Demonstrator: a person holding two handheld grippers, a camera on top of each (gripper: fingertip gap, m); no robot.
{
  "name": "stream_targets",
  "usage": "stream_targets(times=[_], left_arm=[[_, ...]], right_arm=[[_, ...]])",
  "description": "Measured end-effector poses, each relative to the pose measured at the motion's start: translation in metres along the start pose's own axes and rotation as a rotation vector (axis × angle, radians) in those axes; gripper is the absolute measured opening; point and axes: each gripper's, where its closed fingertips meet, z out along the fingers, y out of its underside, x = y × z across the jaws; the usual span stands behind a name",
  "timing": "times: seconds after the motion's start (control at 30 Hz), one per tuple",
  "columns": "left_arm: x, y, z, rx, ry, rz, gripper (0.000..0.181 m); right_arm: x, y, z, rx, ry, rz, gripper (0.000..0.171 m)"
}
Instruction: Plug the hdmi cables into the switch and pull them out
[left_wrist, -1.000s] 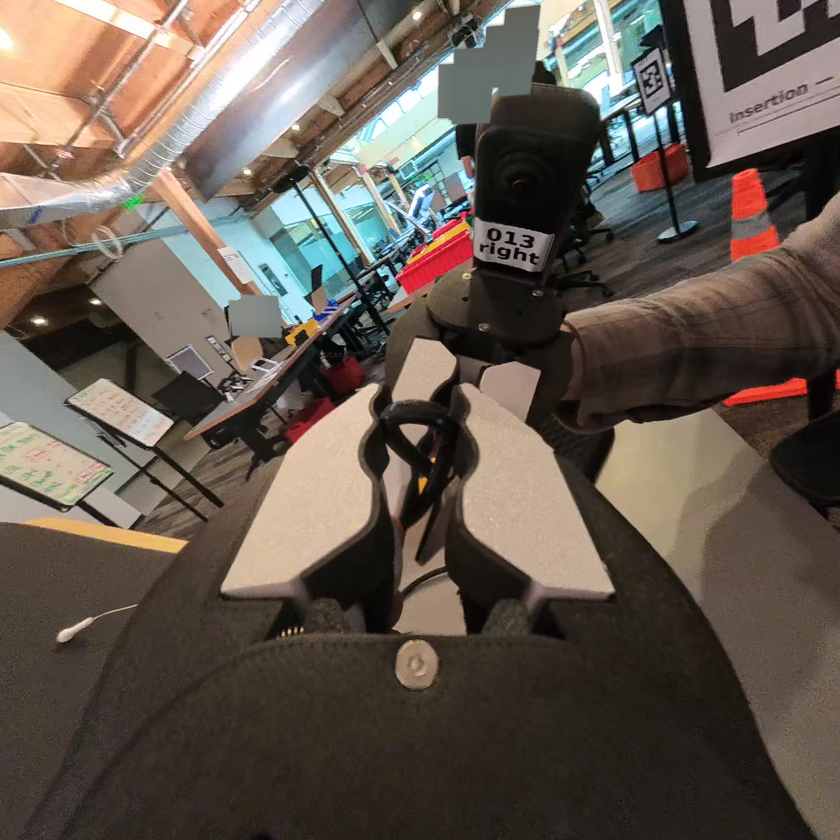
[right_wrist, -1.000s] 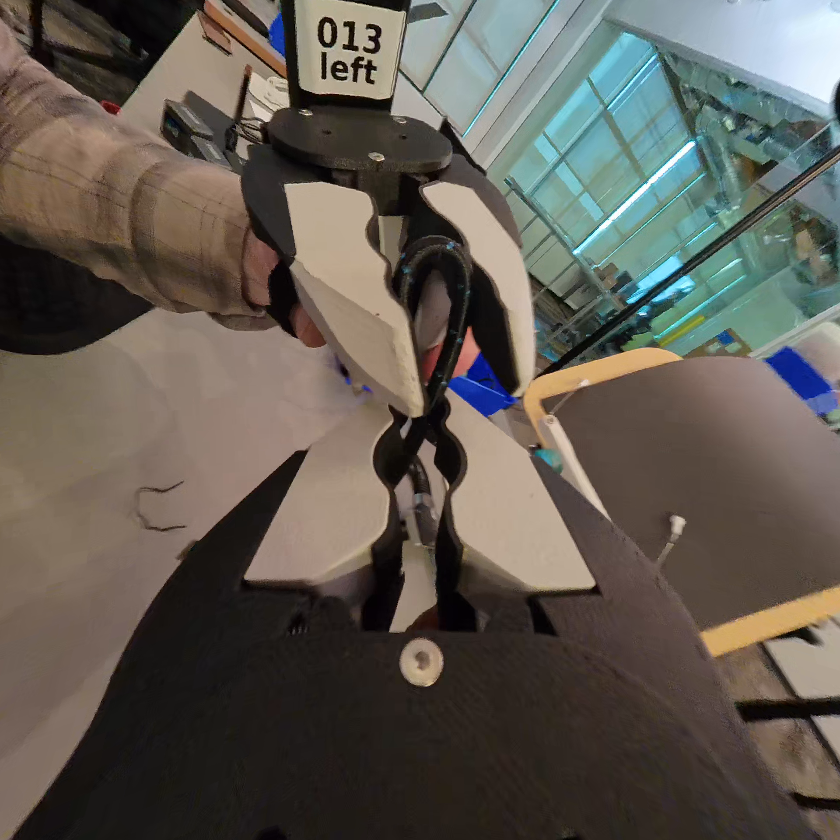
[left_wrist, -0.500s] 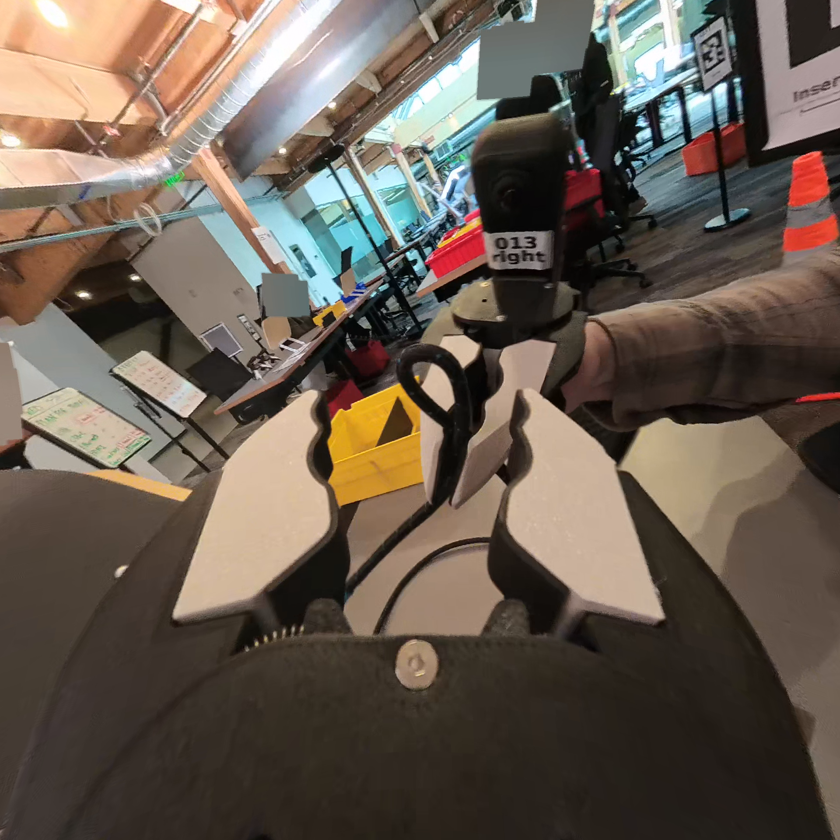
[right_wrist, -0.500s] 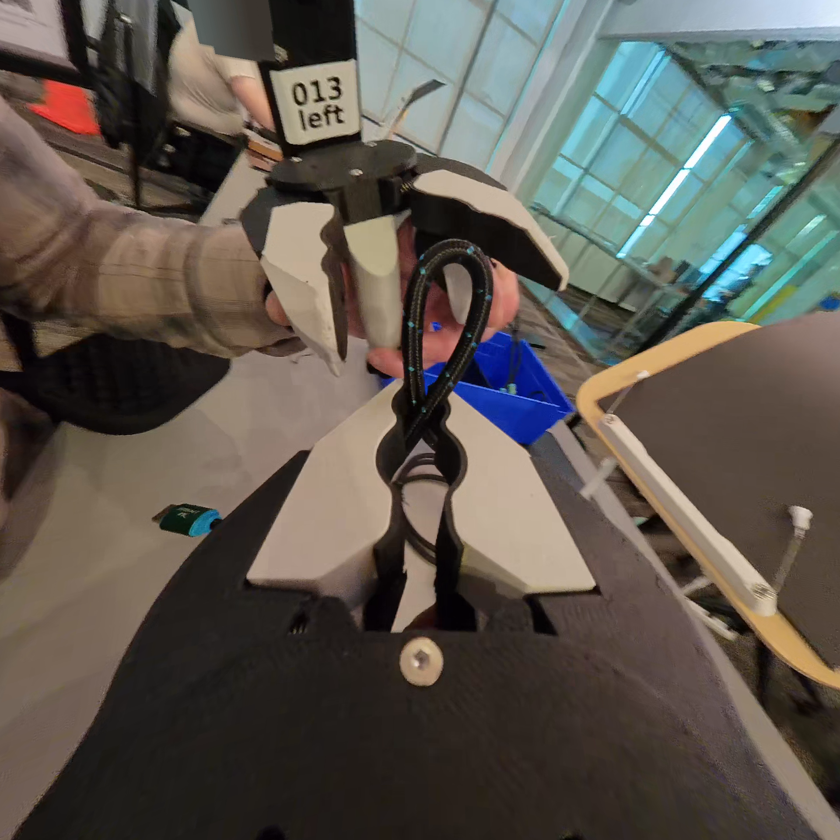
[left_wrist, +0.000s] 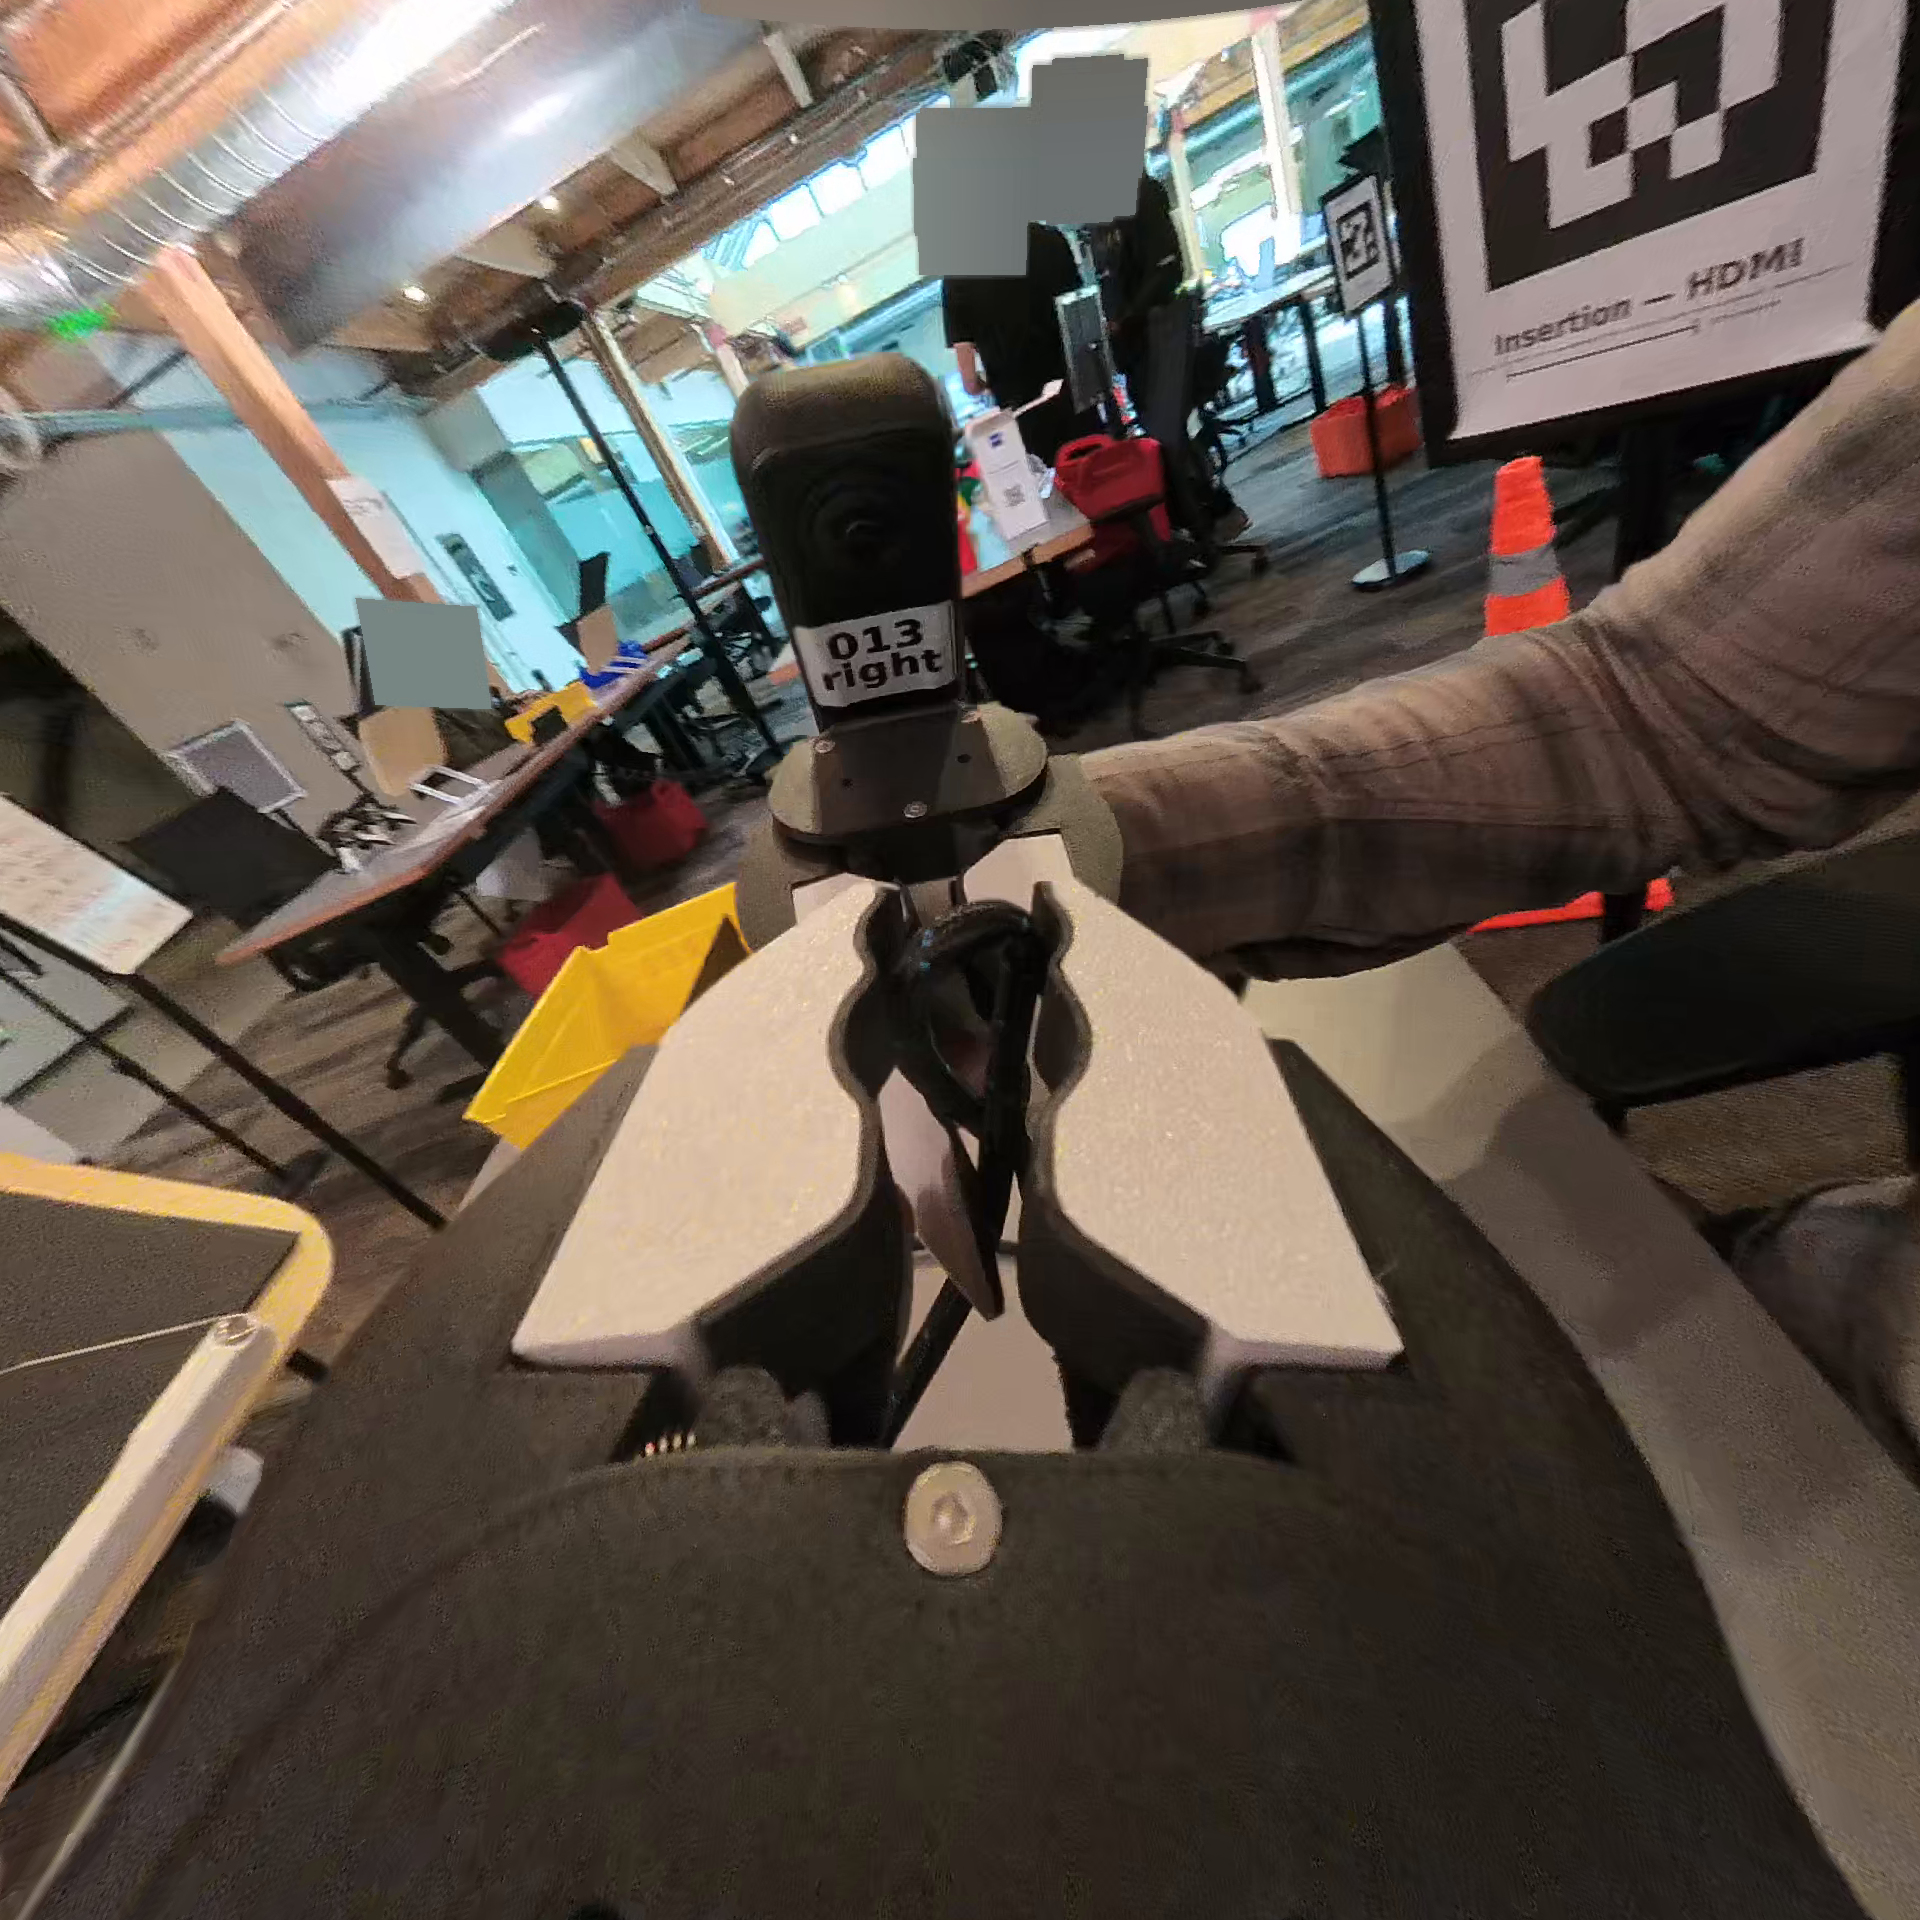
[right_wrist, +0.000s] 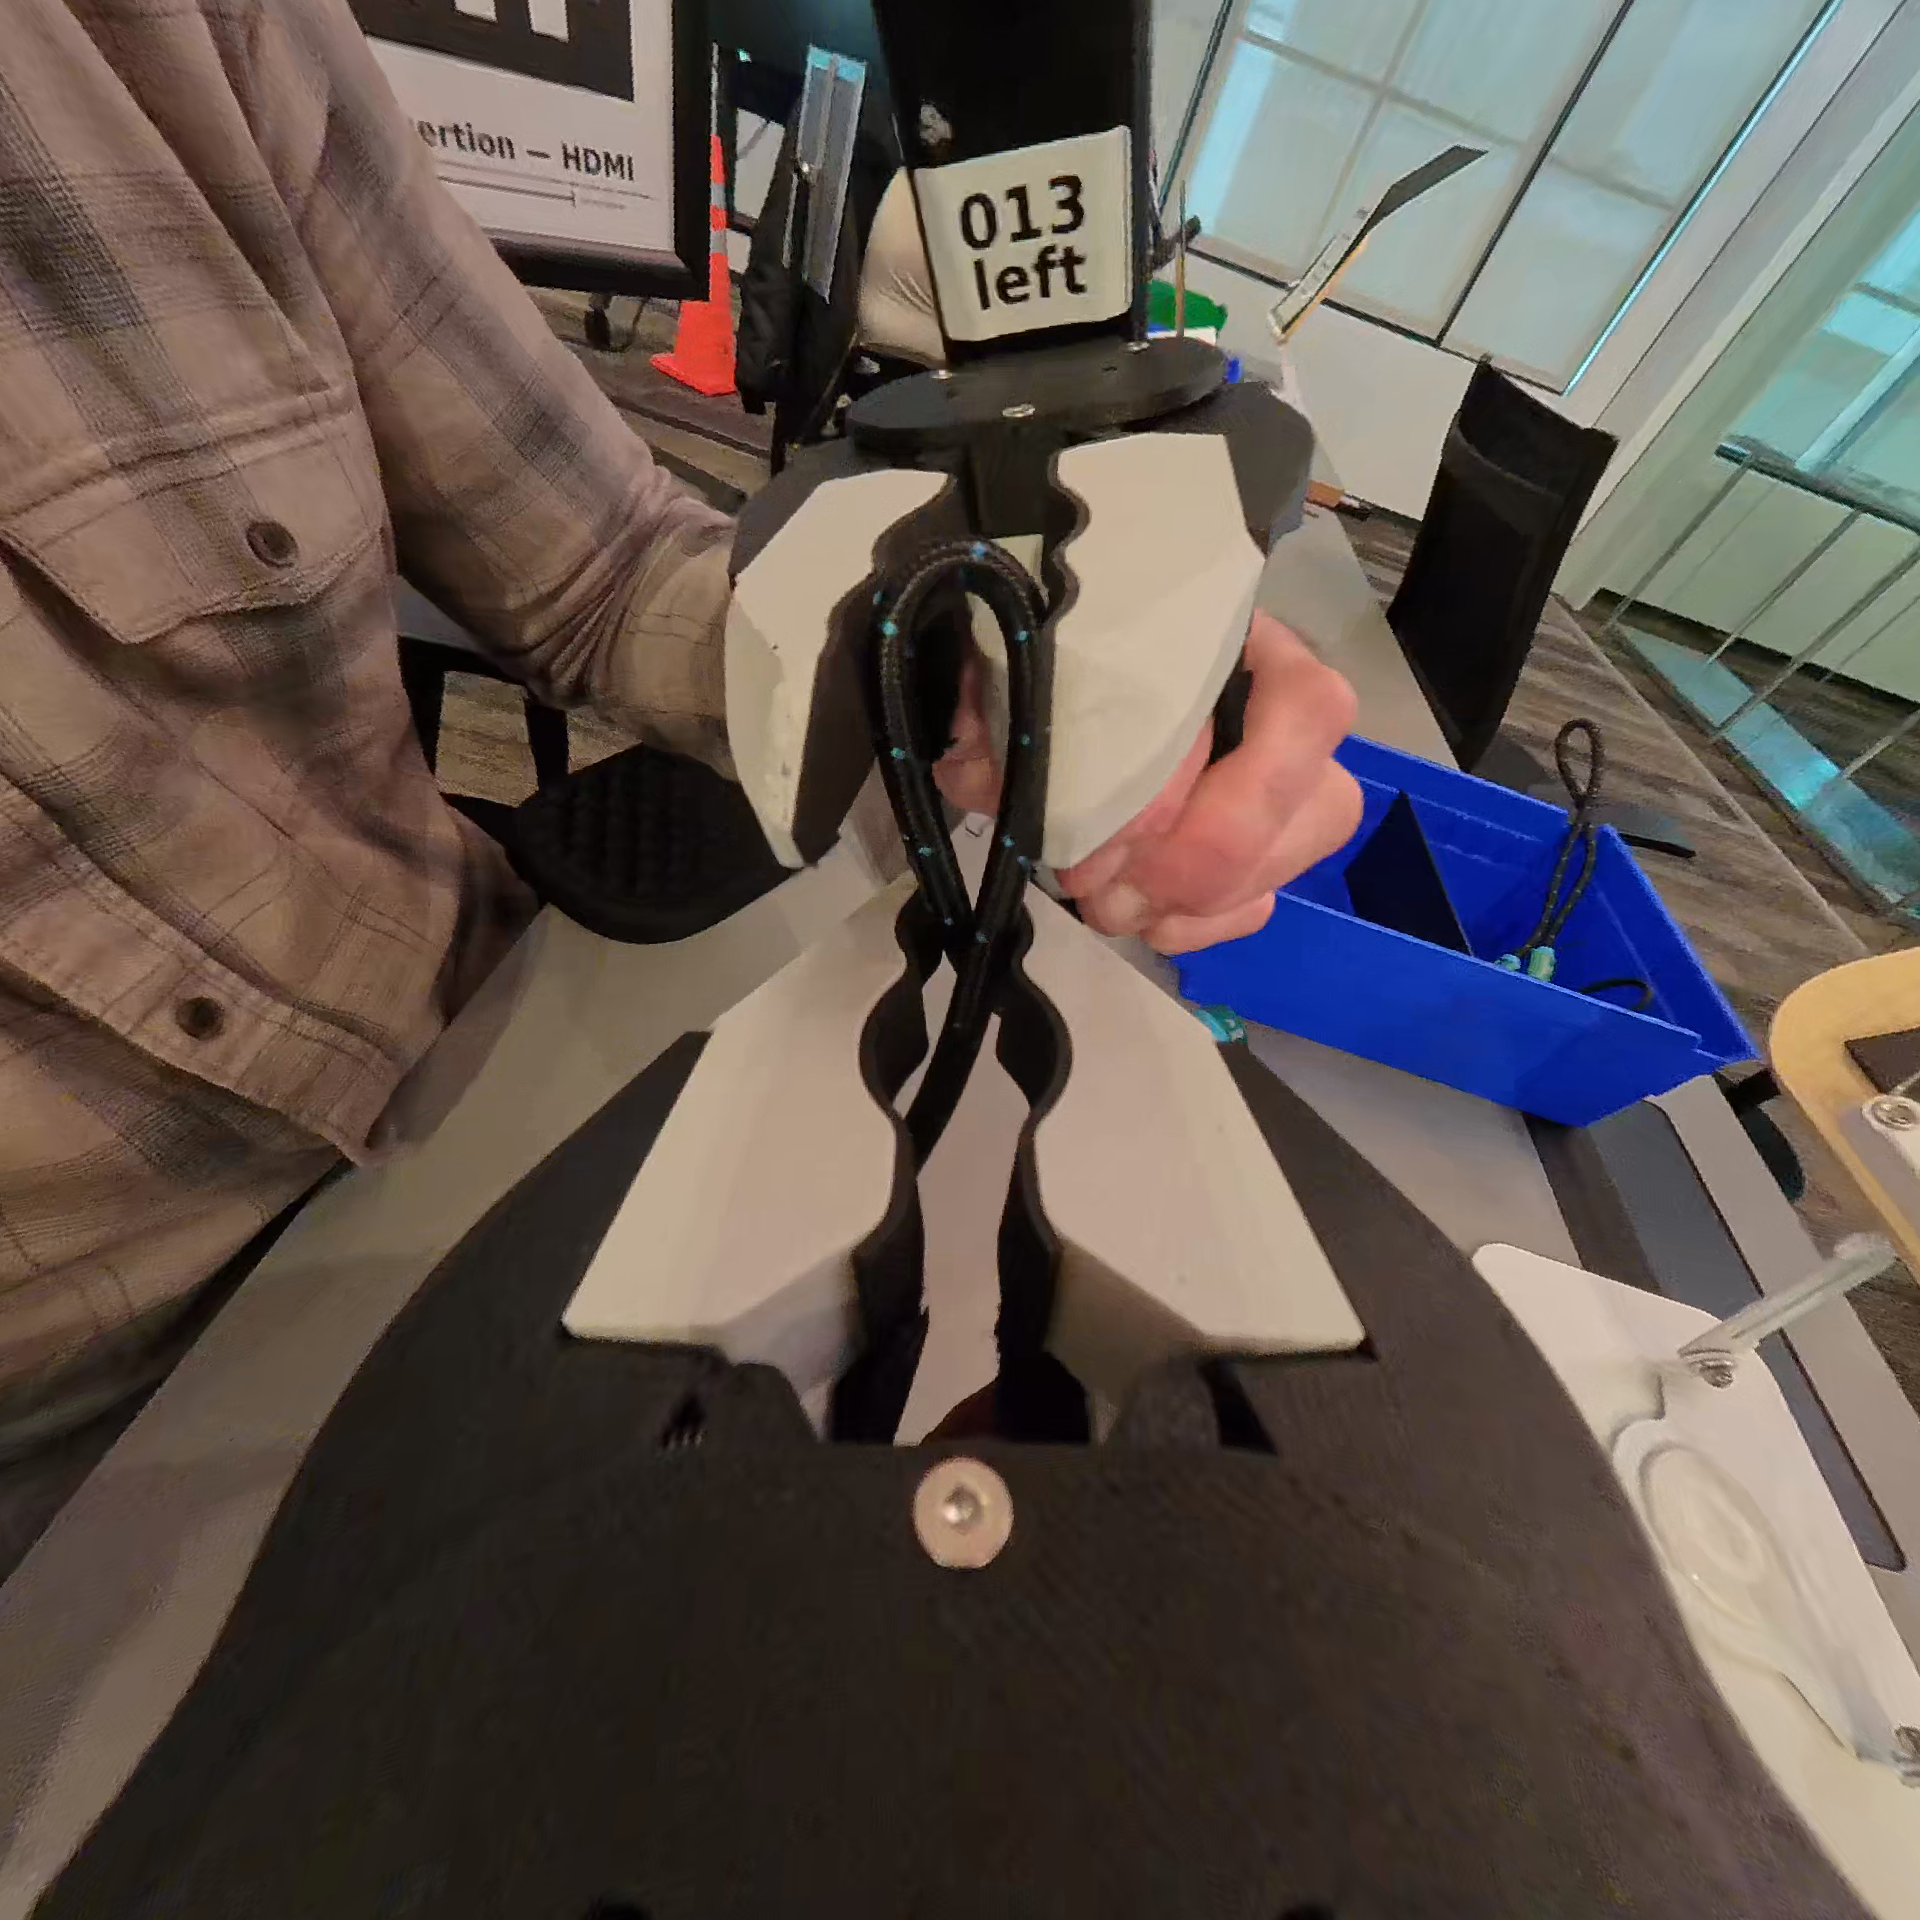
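since half a second ago we are bringing the left gripper (right_wrist: 925, 821) back onto the cable loop, its fingers (left_wrist: 748, 1122) narrowing from wide apart to close around it.

item: braided hdmi cable (right_wrist: 951, 748), black with teal flecks, folded into a loop. location: held in the air between the two tools, above the grey table (right_wrist: 582, 997); plugs not visible in either view.

item: right gripper (right_wrist: 961, 925). state: we are keeping it clamped on the crossing of the two cable strands, just below the loop.

item: left gripper. state: we are closing it about the top of the loop; in the right wrist view the loop sits between its fingers with some gap showing, so we cannot tell whether it is actually pinching.

item: blue bin (right_wrist: 1455, 997), beside the person's hand (right_wrist: 1226, 821), holding another looped cable (right_wrist: 1574, 821). yellow bin (left_wrist: 613, 1008) on the far side in the left wrist view.

item: switch. not seen in either view.

risk, as we are judging it: with both tools facing tip to tip, fingers may be knocking together; a loose left hold may be letting the loop spring out; pulling apart while both are gripping may be kinking the braid or sliding the cable through, leaving the plug end dangling and badly placed for insertion.
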Motion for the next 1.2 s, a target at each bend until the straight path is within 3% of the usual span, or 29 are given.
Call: stream_targets(times=[0.3, 0.4, 0.53, 0.63, 0.7, 0.93, 0.97, 1.07, 1.2], left_arm=[[-0.004, -0.002, -0.006, -0.011, -0.078, 0.099, 0.020], [-0.015, -0.010, -0.013, 0.025, -0.148, 0.071, 0.019], [-0.039, -0.012, -0.025, 0.109, -0.259, -0.120, 0.019], [-0.058, -0.006, -0.032, 0.152, -0.350, -0.274, 0.019], [-0.065, -0.001, -0.033, 0.156, -0.387, -0.343, 0.019], [-0.064, -0.009, -0.026, 0.174, -0.456, -0.390, 0.019], [-0.064, -0.010, -0.026, 0.171, -0.460, -0.375, 0.019], [-0.065, -0.015, -0.035, 0.214, -0.444, -0.402, 0.019], [-0.062, -0.016, -0.035, 0.255, -0.395, -0.459, 0.020]], right_arm=[[0.014, -0.003, -0.001, -0.009, 0.164, -0.085, 0.007], [0.031, 0.002, -0.007, -0.140, 0.361, -0.201, 0.018], [0.055, 0.003, -0.029, -0.410, 0.731, -0.432, 0.051], [0.059, -0.002, -0.044, -0.633, 0.990, -0.578, 0.044], [0.056, -0.008, -0.045, -0.631, 1.094, -0.547, 0.039], [0.068, 0.009, -0.026, -0.418, 1.084, -0.133, 0.033], [0.067, 0.011, -0.022, -0.402, 1.063, -0.108, 0.032], [0.056, 0.010, -0.019, -0.349, 0.991, -0.036, 0.051], [0.045, 0.000, -0.015, -0.253, 0.949, 0.010, 0.044]])
